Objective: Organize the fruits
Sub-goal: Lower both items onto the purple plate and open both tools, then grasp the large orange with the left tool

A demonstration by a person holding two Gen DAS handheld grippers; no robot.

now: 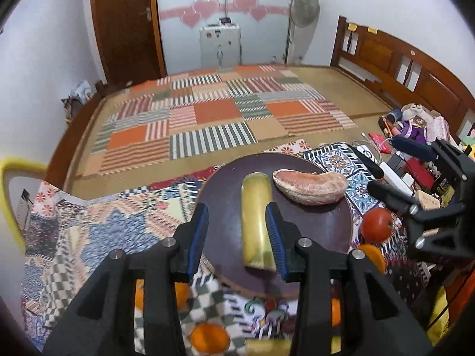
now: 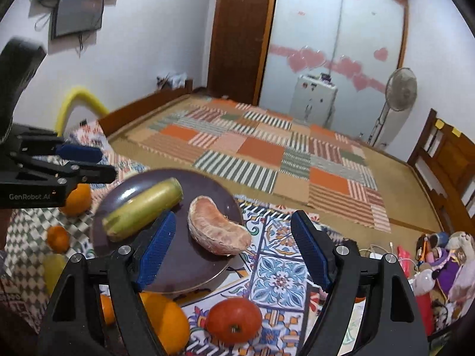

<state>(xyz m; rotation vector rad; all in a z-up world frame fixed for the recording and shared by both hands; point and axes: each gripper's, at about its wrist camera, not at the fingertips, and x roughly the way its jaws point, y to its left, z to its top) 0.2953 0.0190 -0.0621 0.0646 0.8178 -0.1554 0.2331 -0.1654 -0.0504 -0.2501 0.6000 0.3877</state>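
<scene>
Left gripper (image 1: 237, 237) spread wide, holding nothing, above dark plate (image 1: 323, 231); sugarcane piece (image 1: 256, 216) beside right pad, long axis along fingers. Right gripper (image 2: 234, 246) wide open, empty, nearer tomato (image 2: 234, 319); pomelo segment (image 2: 218, 230) on plate.

From where I'm steering, the room has plain white walls (image 1: 371, 14). A dark brown wooden door (image 1: 124, 23) stands beside frosted glass panels with pink heart stickers (image 1: 207, 9). In front of the glass I see a small white cabinet (image 1: 219, 46) and a white pedestal fan (image 1: 304, 9). A wide wooden bed frame with a curved slatted headboard (image 1: 394, 62) holds a woven straw mat (image 1: 350, 95), with an orange, green and white striped patchwork cloth (image 1: 213, 112) spread over it. A dark flat screen (image 2: 78, 6) hangs high on the wall.
</scene>
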